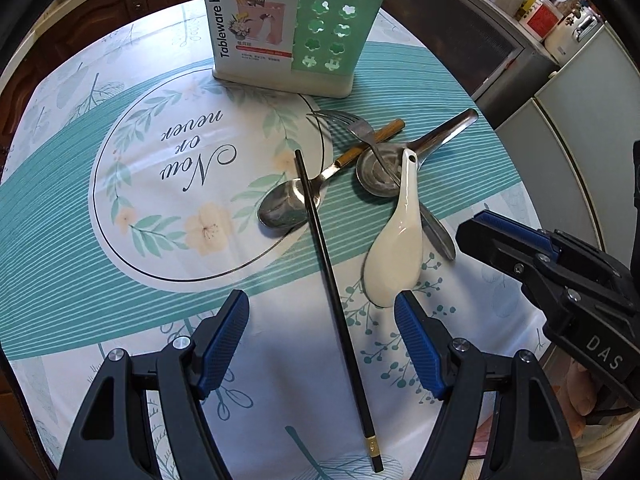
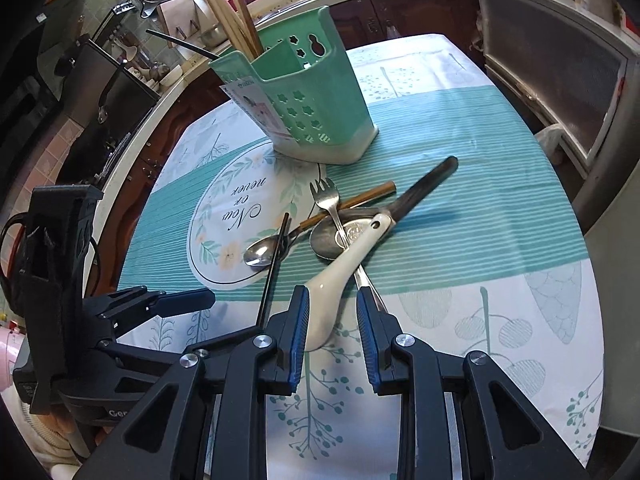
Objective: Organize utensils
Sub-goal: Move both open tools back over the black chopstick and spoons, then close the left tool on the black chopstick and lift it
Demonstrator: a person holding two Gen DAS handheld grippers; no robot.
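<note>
A black chopstick (image 1: 336, 304) lies on the tablecloth, running lengthwise between the fingers of my open left gripper (image 1: 320, 320), untouched by either pad. A white ceramic spoon (image 1: 396, 256) lies just right of it, its handle resting on a pile of a steel ladle (image 1: 378, 174), a fork (image 1: 360, 132) and a wooden-handled spoon (image 1: 288, 204). My right gripper (image 2: 334, 320) hovers over the white spoon's (image 2: 340, 272) bowl, jaws narrowly apart and gripping nothing. The green utensil holder (image 2: 308, 120) stands behind the pile, with wooden chopsticks (image 2: 240, 20) in it.
My left gripper (image 2: 180, 302) shows at the left of the right wrist view, and my right gripper (image 1: 488, 232) at the right of the left wrist view. The table's edge (image 2: 580, 280) curves close on the right. Kitchen counters and cabinets surround the table.
</note>
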